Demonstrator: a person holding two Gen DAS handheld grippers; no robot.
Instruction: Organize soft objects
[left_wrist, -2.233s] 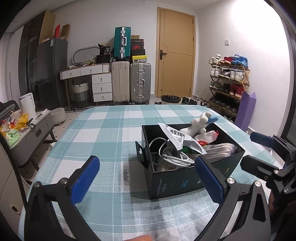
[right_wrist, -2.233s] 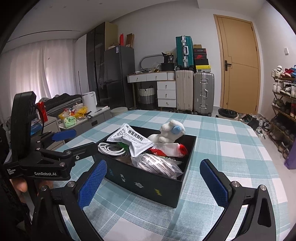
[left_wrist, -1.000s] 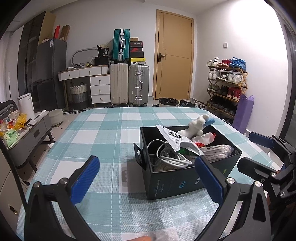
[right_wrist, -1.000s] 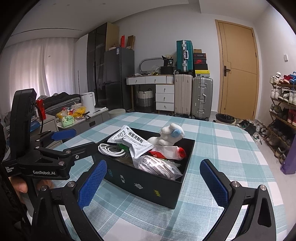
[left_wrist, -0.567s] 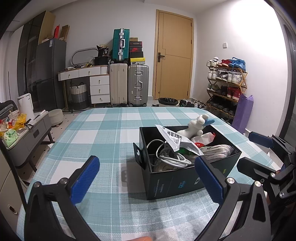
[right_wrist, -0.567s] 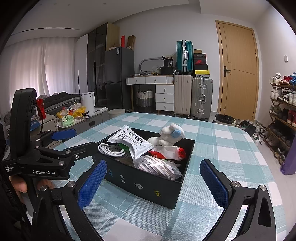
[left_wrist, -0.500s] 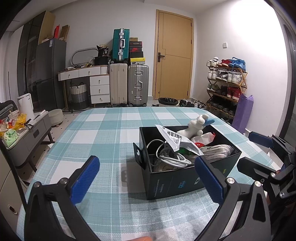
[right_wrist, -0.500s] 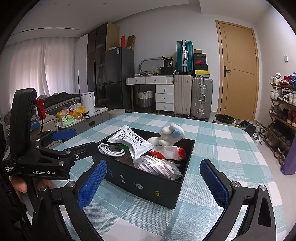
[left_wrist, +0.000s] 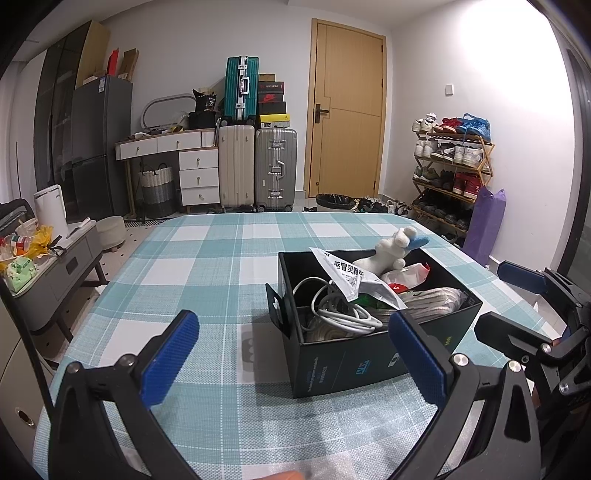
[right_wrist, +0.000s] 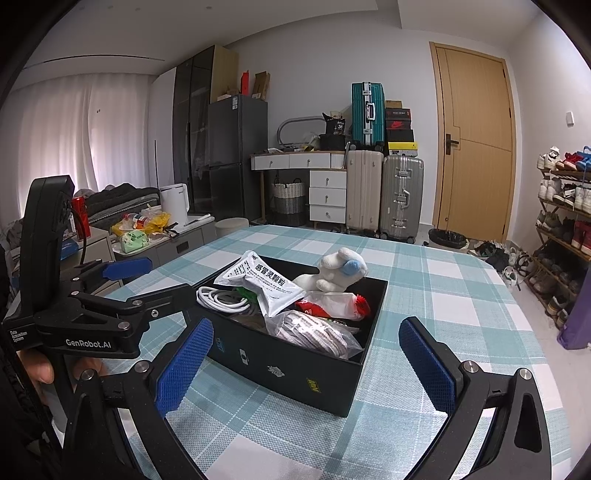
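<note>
A black box (left_wrist: 373, 358) (right_wrist: 295, 365) stands on the teal checked table (left_wrist: 207, 273). In it lie a white plush toy with a blue ear (left_wrist: 393, 251) (right_wrist: 338, 271), a white foil sachet (right_wrist: 262, 282), a coiled white cable (left_wrist: 340, 314), a red-and-white packet (right_wrist: 332, 301) and a bagged striped cloth (right_wrist: 314, 334). My left gripper (left_wrist: 293, 356) is open and empty, near the box's left front corner. My right gripper (right_wrist: 304, 365) is open and empty, in front of the box's near side.
The table's far edge faces suitcases (left_wrist: 255, 166), a white desk with drawers (left_wrist: 177, 162) and a wooden door (left_wrist: 347, 107). A shoe rack (left_wrist: 452, 170) stands at the right, a low grey cabinet (left_wrist: 55, 269) at the left.
Both grippers rose and drew back slightly from the box between 2.2 s and 1.0 s ago; since then nothing has visibly moved.
</note>
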